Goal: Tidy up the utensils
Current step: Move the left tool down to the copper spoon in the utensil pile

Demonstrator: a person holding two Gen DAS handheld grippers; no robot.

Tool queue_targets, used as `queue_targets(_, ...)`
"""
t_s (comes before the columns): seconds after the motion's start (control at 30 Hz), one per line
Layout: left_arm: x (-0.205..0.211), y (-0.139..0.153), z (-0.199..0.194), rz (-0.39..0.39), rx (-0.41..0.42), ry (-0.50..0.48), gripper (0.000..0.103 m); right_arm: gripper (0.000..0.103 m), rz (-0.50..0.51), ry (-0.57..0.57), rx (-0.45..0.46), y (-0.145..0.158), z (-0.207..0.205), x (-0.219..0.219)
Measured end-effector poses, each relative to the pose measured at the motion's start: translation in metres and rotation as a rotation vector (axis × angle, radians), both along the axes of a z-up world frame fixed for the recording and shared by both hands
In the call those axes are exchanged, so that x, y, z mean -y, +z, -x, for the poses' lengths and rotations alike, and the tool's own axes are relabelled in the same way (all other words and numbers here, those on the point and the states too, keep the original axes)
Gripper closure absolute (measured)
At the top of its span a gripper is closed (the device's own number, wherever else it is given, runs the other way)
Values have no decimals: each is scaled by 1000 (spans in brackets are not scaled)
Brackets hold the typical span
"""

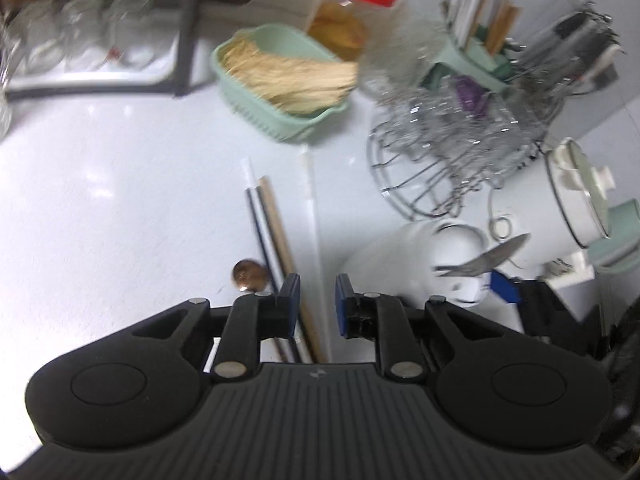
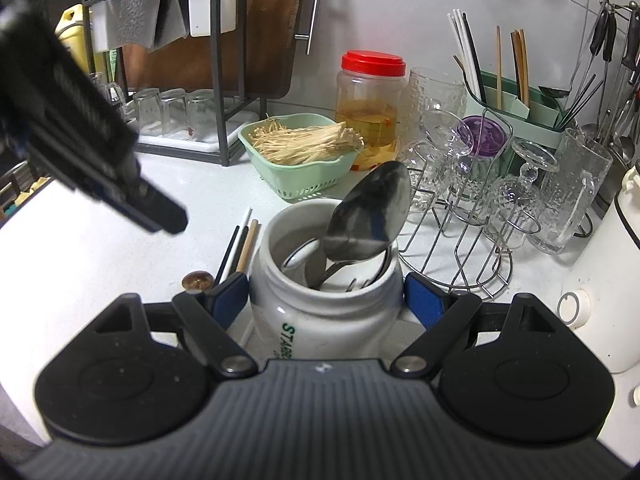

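My right gripper point(image 2: 324, 300) is shut on a white Starbucks jar point(image 2: 320, 312) that holds a large metal spoon point(image 2: 370, 216) and other cutlery. The jar point(image 1: 408, 264) and spoon point(image 1: 488, 258) also show in the left wrist view, with the right gripper's blue pad point(image 1: 505, 287) beside them. My left gripper point(image 1: 317, 300) is open and empty, hovering over several chopsticks point(image 1: 272, 240) that lie on the white counter point(image 1: 120, 200). The chopsticks point(image 2: 240, 248) lie just left of the jar, and the left gripper point(image 2: 160, 216) hangs above them.
A green basket of enoki mushrooms point(image 2: 300, 152), a red-lidded jar point(image 2: 370, 108), a wire rack of glasses point(image 2: 480, 184), a green utensil holder with chopsticks point(image 2: 516, 104), a dish rack with glasses point(image 2: 172, 112), a white appliance point(image 2: 616, 264) and a coin point(image 1: 250, 274) share the counter.
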State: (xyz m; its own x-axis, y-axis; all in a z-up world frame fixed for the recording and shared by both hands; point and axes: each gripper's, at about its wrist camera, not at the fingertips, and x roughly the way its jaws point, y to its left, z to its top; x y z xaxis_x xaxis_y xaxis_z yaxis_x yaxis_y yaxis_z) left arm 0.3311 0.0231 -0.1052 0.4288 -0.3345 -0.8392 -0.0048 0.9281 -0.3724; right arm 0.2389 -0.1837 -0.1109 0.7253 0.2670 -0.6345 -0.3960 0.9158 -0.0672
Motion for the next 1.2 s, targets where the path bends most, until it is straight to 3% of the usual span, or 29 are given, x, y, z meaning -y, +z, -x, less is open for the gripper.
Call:
queue_targets(0.27, -4, -53, -3, -93, -52, 32, 82, 16, 10, 11, -25, 3, -4, 0)
queue_targets(0.43, -1, -79, -3, -98, -73, 85, 83, 16, 26, 36, -69, 7, -11, -1)
queue_targets(0.63, 0, -80, -3, -98, -39, 126, 83, 16, 38, 71, -92, 9, -13, 0)
queue_targets(0.73, 7, -79, -5, -137, -41, 113, 83, 16, 37, 71, -93, 8, -12, 0)
queue_targets(0.93, 9, -76, -14, -166, -126, 168, 83, 16, 37, 95, -95, 9, -12, 2)
queue_targets(1.03, 13, -77, -17, -152, -149, 159, 83, 16, 39, 107, -92, 9, -12, 2)
queue_targets(1.2, 22, -77, -24, -196, -177, 150, 83, 16, 36, 128, -86, 9, -12, 4)
